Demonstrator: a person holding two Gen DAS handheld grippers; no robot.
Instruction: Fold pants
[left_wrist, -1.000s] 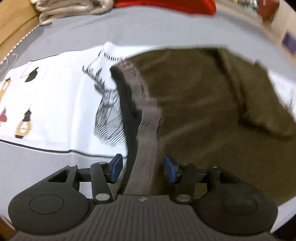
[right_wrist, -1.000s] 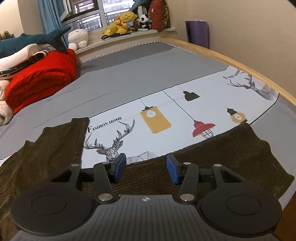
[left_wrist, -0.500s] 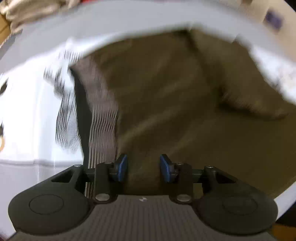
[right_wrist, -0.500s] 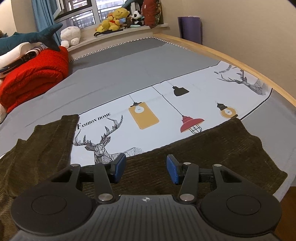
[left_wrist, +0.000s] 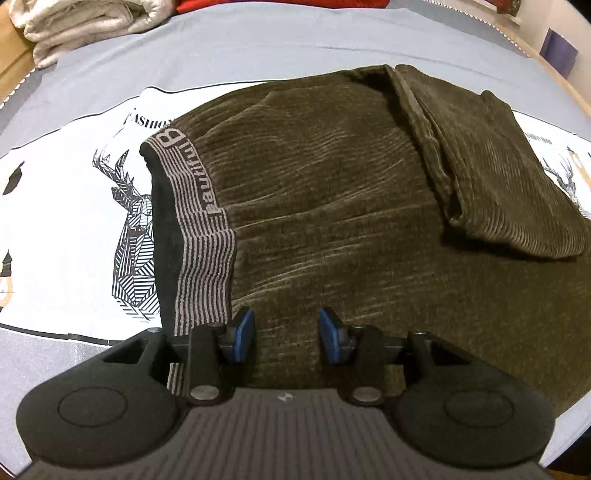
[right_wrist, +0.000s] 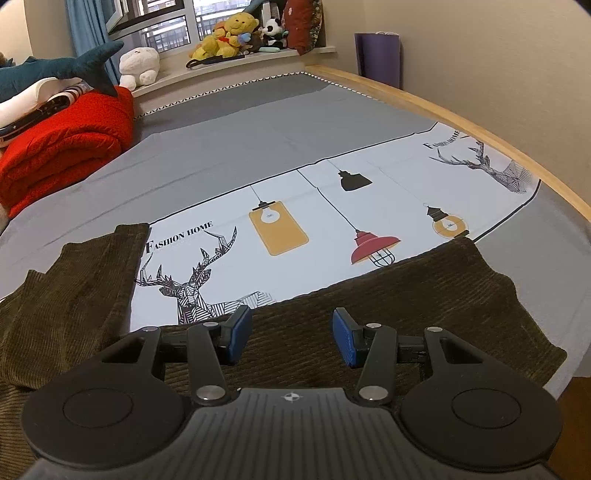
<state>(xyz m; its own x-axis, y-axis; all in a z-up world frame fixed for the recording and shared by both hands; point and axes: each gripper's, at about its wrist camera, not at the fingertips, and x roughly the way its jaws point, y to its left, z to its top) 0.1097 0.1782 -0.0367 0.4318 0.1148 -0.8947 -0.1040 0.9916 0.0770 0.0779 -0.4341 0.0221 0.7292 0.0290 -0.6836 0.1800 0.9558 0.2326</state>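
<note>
Olive-brown corduroy pants (left_wrist: 351, 206) lie spread on the bed sheet. Their grey striped waistband (left_wrist: 201, 229) with lettering runs down the left side of the left wrist view. One leg (left_wrist: 491, 173) is doubled over at the upper right. My left gripper (left_wrist: 282, 334) hovers over the cloth just right of the waistband, jaws apart, with nothing pinched between the blue pads. In the right wrist view one leg (right_wrist: 406, 299) stretches along the near edge and the other leg (right_wrist: 74, 288) lies at the left. My right gripper (right_wrist: 291, 339) stands open above the near leg.
The sheet (right_wrist: 288, 206) is grey with a white panel printed with deer and lamps. A red blanket (right_wrist: 62, 144) and plush toys (right_wrist: 229, 33) lie at the far left and on the sill. A beige folded blanket (left_wrist: 81, 26) sits far left. The wooden bed rim (right_wrist: 480, 122) runs at right.
My left gripper has slid right, from straddling the waistband to over the corduroy beside it, and its jaws have narrowed. The right gripper has hardly moved.
</note>
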